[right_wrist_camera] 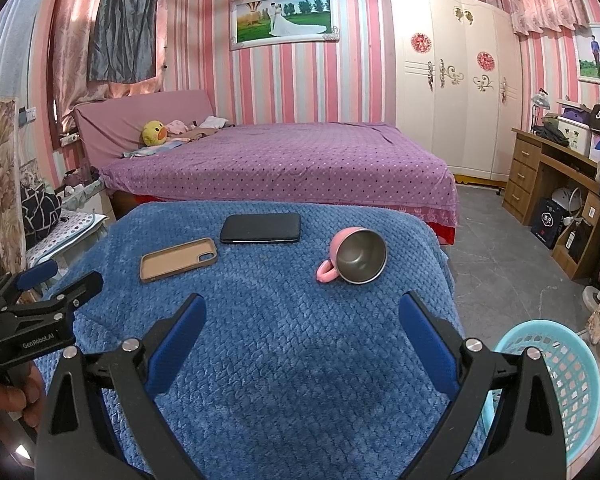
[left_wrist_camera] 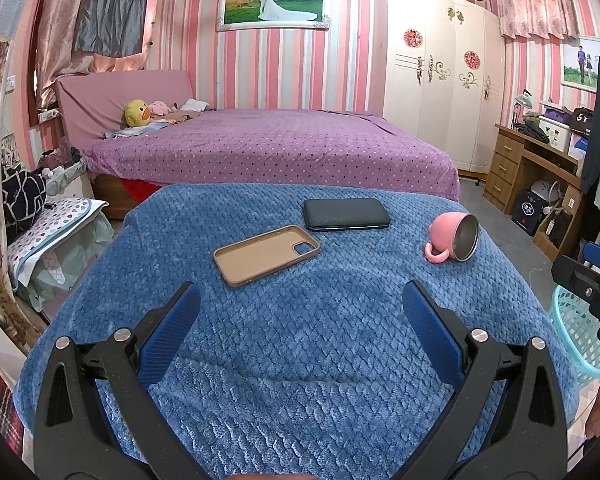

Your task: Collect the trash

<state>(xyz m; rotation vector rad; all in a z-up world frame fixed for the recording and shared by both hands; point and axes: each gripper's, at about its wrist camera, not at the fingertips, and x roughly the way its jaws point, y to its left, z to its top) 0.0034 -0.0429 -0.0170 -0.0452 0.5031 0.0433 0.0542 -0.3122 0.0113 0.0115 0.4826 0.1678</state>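
On the blue blanket-covered table (left_wrist_camera: pixel 300 340) lie a tan phone case (left_wrist_camera: pixel 266 254), a black phone (left_wrist_camera: pixel 346 214) behind it, and a pink cup (left_wrist_camera: pixel 454 238) tipped on its side at the right. They also show in the right wrist view: the case (right_wrist_camera: pixel 178 259), the phone (right_wrist_camera: pixel 261 228), the cup (right_wrist_camera: pixel 356 256). My left gripper (left_wrist_camera: pixel 300 304) is open and empty above the near part of the table. My right gripper (right_wrist_camera: pixel 300 312) is open and empty, short of the cup. A light blue basket (right_wrist_camera: pixel 556 384) stands on the floor right of the table.
A purple bed (right_wrist_camera: pixel 284 160) stands behind the table. A white wardrobe (right_wrist_camera: pixel 456 80) and a wooden desk (right_wrist_camera: pixel 548 176) are on the right. A cluttered stool (left_wrist_camera: pixel 56 232) stands left of the table. Grey floor (right_wrist_camera: pixel 500 264) lies between table and desk.
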